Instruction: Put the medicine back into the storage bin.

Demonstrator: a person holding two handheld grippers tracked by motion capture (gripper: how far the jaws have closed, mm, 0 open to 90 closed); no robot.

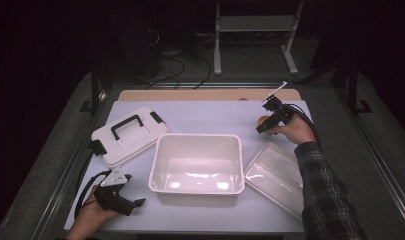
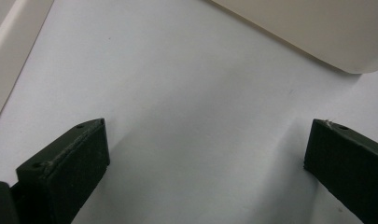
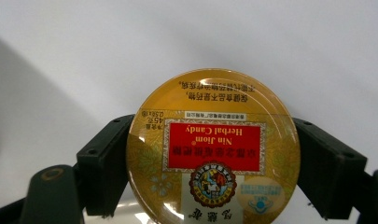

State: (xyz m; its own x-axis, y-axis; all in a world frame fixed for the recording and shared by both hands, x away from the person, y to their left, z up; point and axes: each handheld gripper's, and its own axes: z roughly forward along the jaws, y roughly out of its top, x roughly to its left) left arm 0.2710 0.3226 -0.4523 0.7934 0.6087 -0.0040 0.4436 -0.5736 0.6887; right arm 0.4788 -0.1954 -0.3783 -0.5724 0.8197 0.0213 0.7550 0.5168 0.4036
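Right gripper (image 3: 210,154) clamped round gold herbal candy tin (image 3: 213,149); left gripper (image 2: 205,154) gaped wide beside white plastic tub (image 1: 196,162).

The only writing to be read sits on the lid of the round golden candy tin (image 3: 213,154), and from the right gripper view it stands upside down: white letters on a red panel spell "Nin Jiom Herbal Candy", with a line of Chinese characters on the same panel. Small print near the lid's rim — more Chinese characters and what looks like "45" beside a weight mark — is too fine to make out. A round crest below the red panel carries tiny lettering that cannot be read — nor can the pale blue seal beside it.
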